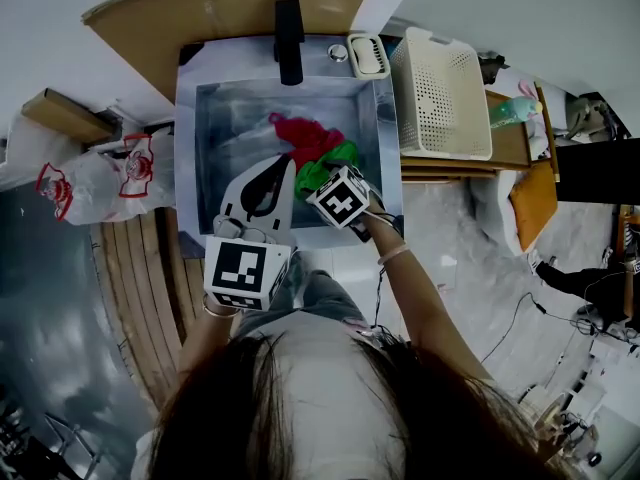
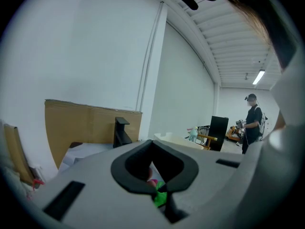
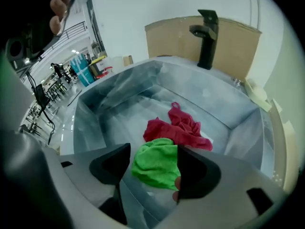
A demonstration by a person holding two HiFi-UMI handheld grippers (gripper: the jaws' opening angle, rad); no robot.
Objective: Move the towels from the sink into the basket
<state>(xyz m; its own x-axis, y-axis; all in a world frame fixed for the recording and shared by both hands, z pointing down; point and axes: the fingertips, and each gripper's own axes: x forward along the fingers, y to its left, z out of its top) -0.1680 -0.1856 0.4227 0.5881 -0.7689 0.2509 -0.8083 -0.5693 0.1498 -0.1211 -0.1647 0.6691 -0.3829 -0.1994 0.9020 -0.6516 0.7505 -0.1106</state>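
Lying crumpled in the sink (image 3: 119, 94), green towel (image 3: 155, 165) beside red towel (image 3: 180, 126)

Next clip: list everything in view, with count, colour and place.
sink: one, steel grey, centre
faucet: one, black, behind the sink
red towel: one, red, in the sink
green towel: one, green, in the sink, on the person's side of the red towel
basket: one, white, right of the sink
soap dish: one, white, between faucet and basket
cardboard panel: one, brown, behind the sink
plastic bag: one, white with red print, left of the sink
left gripper: grey, jaws together, over the sink
right gripper: grey, jaws apart over the green towel
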